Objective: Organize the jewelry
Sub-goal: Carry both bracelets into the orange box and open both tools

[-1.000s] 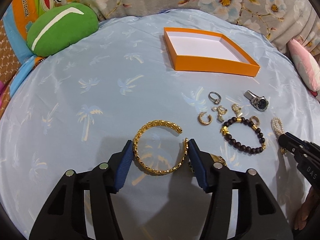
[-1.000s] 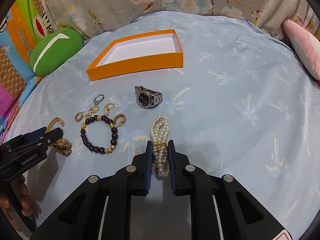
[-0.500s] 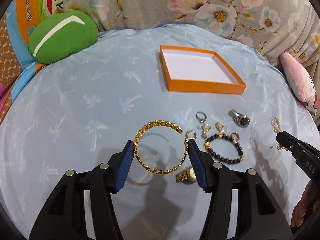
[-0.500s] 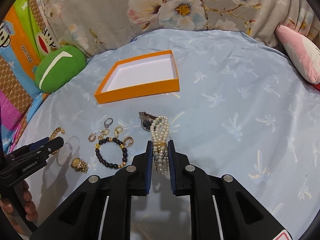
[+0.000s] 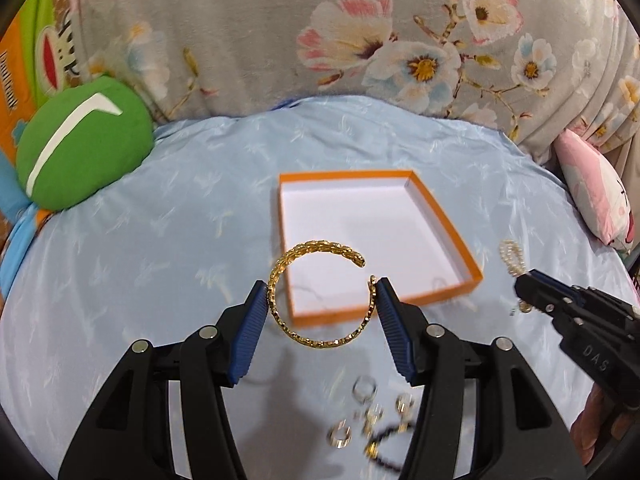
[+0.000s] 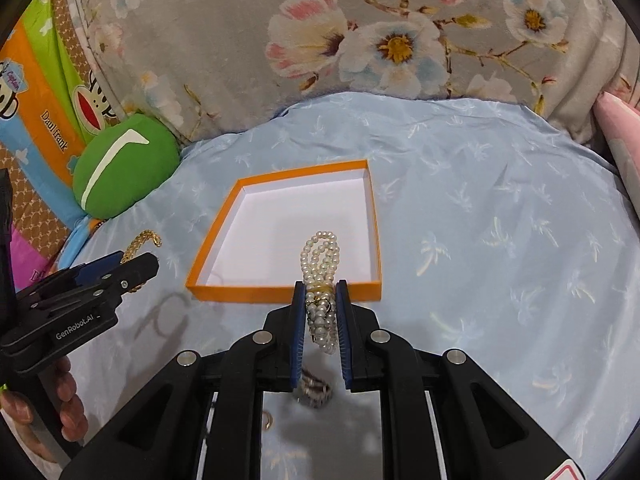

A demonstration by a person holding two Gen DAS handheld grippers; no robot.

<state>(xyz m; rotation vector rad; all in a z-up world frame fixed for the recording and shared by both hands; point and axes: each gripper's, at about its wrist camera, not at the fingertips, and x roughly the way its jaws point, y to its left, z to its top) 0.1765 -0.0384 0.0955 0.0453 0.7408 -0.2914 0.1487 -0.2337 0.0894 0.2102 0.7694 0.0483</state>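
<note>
My left gripper (image 5: 322, 292) is shut on a gold open bangle (image 5: 316, 336) and holds it in the air over the near edge of the orange box (image 5: 444, 216). My right gripper (image 6: 320, 292) is shut on a pearl bracelet (image 6: 320, 252), lifted above the box's near wall (image 6: 248, 294). The box has a white, empty floor. In the right wrist view the left gripper (image 6: 132, 264) shows at the left with the bangle (image 6: 142, 240). In the left wrist view the right gripper (image 5: 524, 284) shows at the right with the pearls (image 5: 512, 254).
Small rings and earrings (image 5: 364, 390) and a dark bead bracelet (image 5: 386, 436) lie on the blue palm-print cloth (image 5: 160, 240) below the left gripper. A watch (image 6: 316, 390) lies under the right gripper. A green cushion (image 5: 80, 148) sits far left, a pink pillow (image 5: 596, 196) far right.
Both grippers have lifted their bracelets off the cloth and moved forward to the orange box. The loose jewelry now lies behind and below them.
</note>
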